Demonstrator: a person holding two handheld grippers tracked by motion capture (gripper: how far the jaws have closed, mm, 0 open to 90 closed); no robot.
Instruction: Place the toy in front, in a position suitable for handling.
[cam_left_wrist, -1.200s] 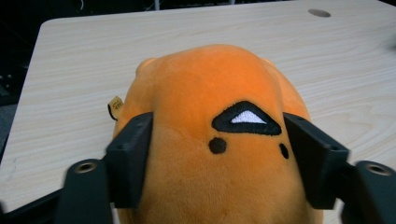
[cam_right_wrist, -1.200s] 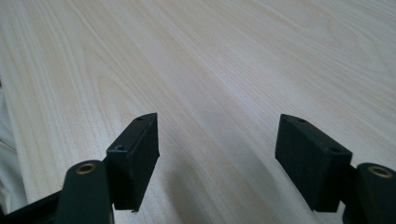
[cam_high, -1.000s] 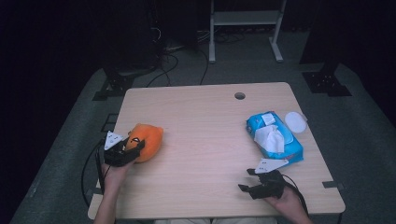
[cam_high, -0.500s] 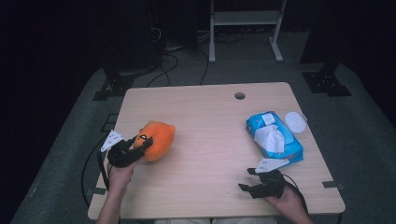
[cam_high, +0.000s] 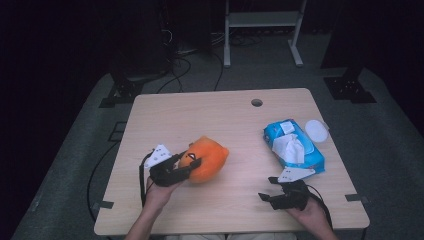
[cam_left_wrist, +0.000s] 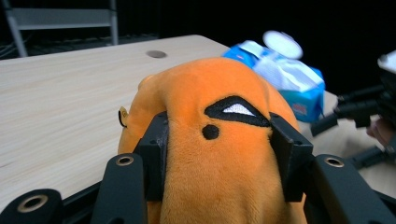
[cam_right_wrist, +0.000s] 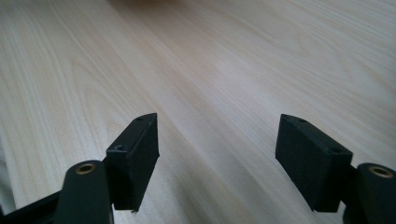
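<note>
At the table's (cam_high: 225, 210) left half, the left gripper (cam_high: 186, 165) is clamping the orange plush toy (cam_high: 210, 157), nearer it than the wide-open, empty right gripper (cam_high: 270, 189).

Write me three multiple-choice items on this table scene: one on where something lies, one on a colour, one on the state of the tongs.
1. Where does the wipes pack lie on the table in the high view?
A. the right side
B. the left edge
C. on the floor

2. What colour is the plush toy?
A. green
B. orange
C. white

3. How do the left tongs stand?
A. wide open over bare wood
B. lying loose on the table
C. shut on the plush toy

Answers:
1. A, the blue pack sits right of the table's middle, beyond the right tongs.
2. B, its fur is orange in both the high view and the left gripper view.
3. C, both pads press into the toy's sides.
</note>
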